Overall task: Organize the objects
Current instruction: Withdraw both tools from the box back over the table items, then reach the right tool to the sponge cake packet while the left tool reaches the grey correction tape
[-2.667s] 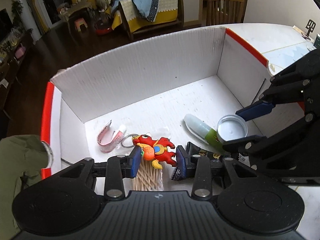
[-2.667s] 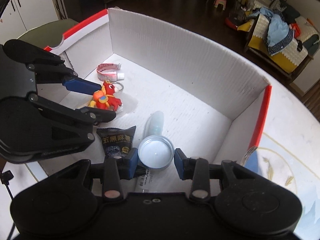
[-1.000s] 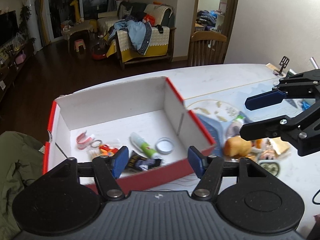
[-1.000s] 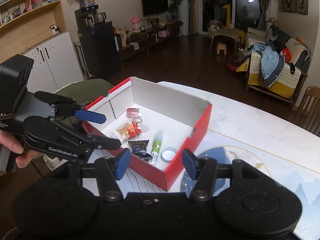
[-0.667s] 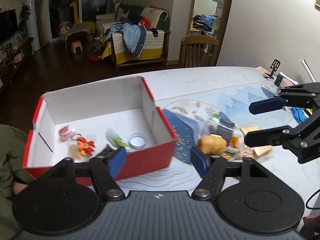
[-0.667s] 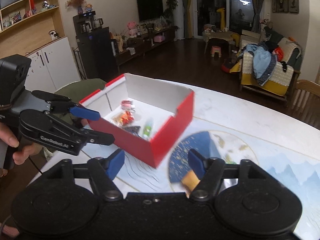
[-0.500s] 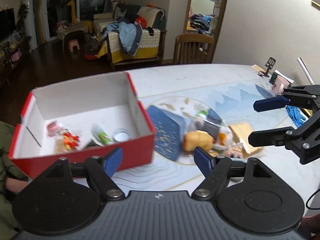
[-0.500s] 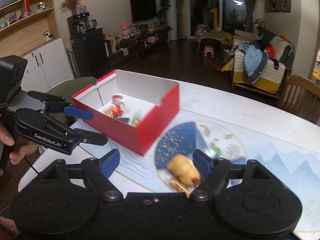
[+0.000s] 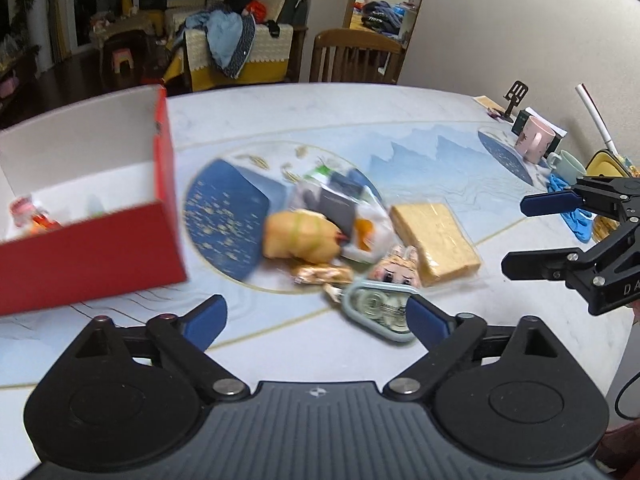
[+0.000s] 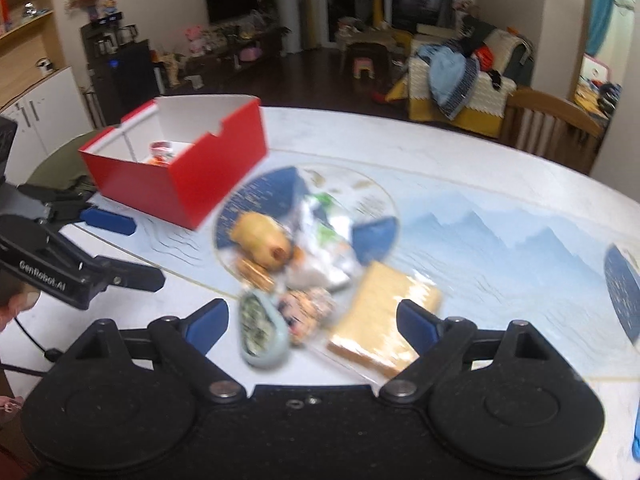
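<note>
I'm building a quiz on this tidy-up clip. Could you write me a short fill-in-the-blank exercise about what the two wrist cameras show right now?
1. The box on the table is white inside and ____ outside.
2. Both the left gripper and the right gripper have their jaws ____.
3. The flat tan block lies on the table, ____ the box.
4. The pink mug stands near the ____ at the table's far edge.

Missing words: red; open; outside; wall

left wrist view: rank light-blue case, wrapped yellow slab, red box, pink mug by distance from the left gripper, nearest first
From the left gripper:
1. Light-blue case, just ahead, by the right finger.
2. Wrapped yellow slab, ahead and right.
3. Red box, off to the left; close to the slab's range, hard to split.
4. Pink mug, far right, near the wall.
</note>
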`<state>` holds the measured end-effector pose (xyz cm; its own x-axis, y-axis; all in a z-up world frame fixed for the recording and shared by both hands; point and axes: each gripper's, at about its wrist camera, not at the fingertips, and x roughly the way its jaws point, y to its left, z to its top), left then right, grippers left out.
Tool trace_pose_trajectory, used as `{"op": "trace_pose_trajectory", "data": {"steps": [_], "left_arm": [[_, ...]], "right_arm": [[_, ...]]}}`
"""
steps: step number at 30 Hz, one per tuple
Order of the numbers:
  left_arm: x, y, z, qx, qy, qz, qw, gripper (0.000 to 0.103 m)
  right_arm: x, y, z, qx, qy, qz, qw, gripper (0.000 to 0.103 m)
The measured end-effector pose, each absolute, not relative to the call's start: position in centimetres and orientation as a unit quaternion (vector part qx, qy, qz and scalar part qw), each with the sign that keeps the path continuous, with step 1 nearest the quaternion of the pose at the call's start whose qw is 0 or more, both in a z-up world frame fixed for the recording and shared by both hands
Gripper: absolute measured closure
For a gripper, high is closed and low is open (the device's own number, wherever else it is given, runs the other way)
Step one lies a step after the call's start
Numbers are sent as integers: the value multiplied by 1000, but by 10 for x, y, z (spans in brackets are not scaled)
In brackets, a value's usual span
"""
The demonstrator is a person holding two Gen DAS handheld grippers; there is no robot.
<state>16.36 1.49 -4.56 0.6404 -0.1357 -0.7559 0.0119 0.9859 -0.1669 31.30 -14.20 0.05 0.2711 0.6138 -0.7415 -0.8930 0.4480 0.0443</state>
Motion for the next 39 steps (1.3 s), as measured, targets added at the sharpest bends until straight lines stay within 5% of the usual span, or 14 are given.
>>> {"op": "trace_pose_trajectory", "data": {"steps": [21, 39], "left_arm": [[225, -37, -99, -141, 489, 36, 860, 3], [225, -42, -118, -99, 508, 75, 852, 3]], "right_arm": [[384, -165, -40, -196, 401, 436, 782, 12], [413, -97, -85, -173, 469, 381, 778, 13]]}}
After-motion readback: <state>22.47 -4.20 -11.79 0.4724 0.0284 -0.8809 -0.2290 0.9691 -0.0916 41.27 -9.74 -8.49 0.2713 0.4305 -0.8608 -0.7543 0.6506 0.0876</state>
